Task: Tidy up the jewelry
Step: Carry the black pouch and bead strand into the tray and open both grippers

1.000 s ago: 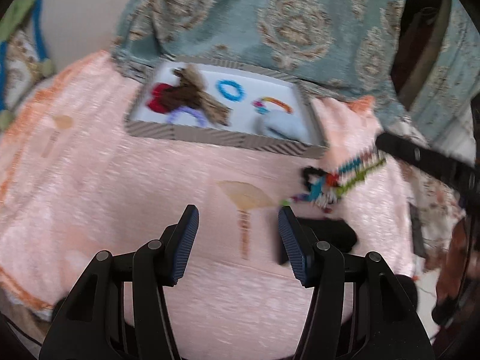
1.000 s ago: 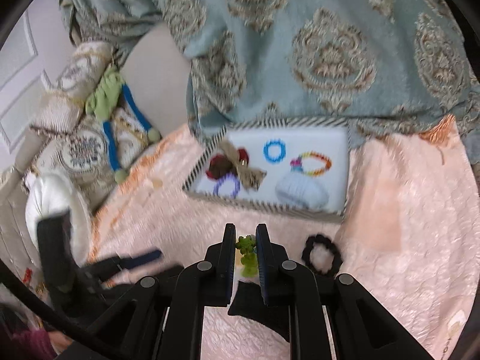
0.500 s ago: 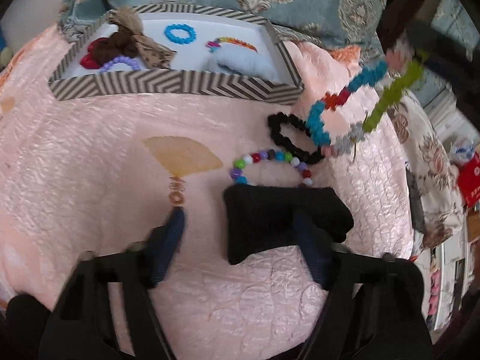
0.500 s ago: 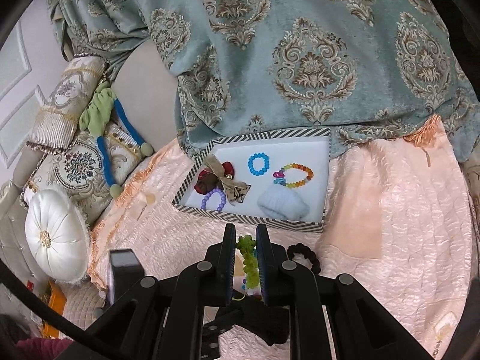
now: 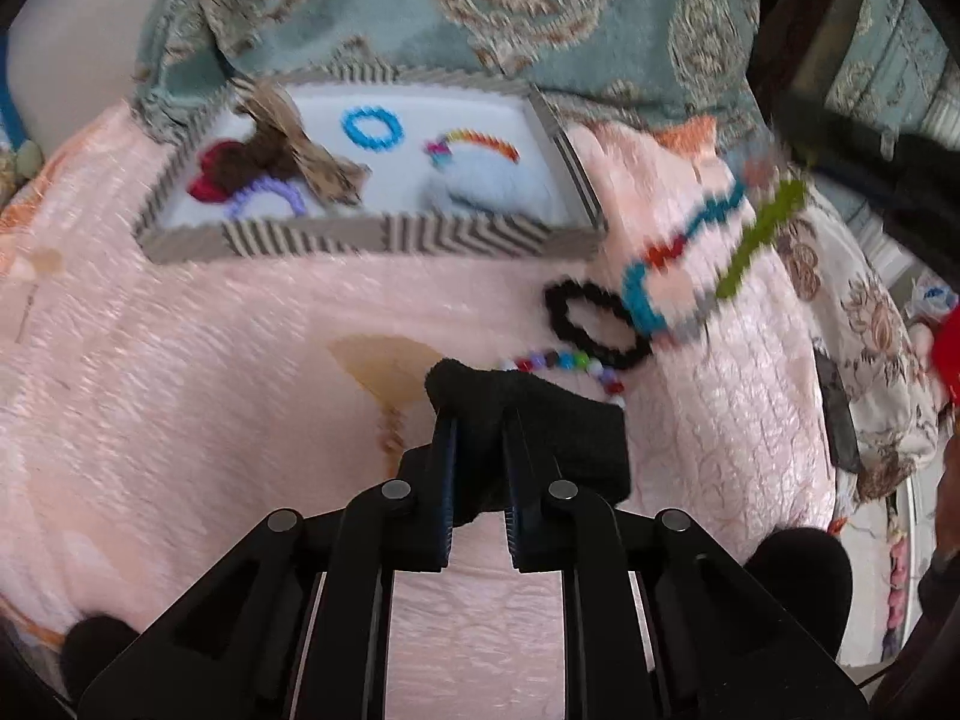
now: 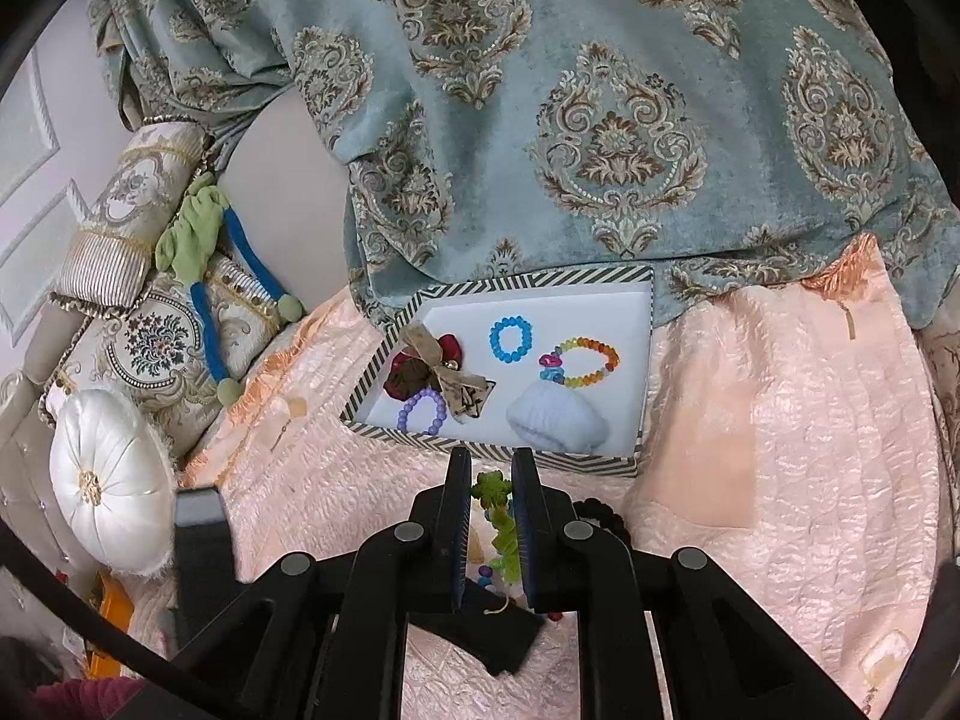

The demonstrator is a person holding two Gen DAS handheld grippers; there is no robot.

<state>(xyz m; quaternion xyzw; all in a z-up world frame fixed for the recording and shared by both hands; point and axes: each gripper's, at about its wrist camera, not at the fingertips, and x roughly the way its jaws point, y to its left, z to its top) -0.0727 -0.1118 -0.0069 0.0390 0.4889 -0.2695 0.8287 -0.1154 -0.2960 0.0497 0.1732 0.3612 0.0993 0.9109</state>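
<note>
Left tool [image 5: 480, 420], jaws just closed, pinches black cloth pouch [image 5: 558, 432]; right tool [image 6: 489, 498] clamps green bead strand [image 6: 501, 531] near striped tray [image 6: 534, 459].

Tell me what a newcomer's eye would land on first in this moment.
Probably the long multicoloured bead strand hanging over the pink bedspread from the right gripper, which pinches its green end. Next, the left gripper, jaws just closed on a black cloth pouch. Behind sits the striped tray holding bracelets and hair pieces.
</note>
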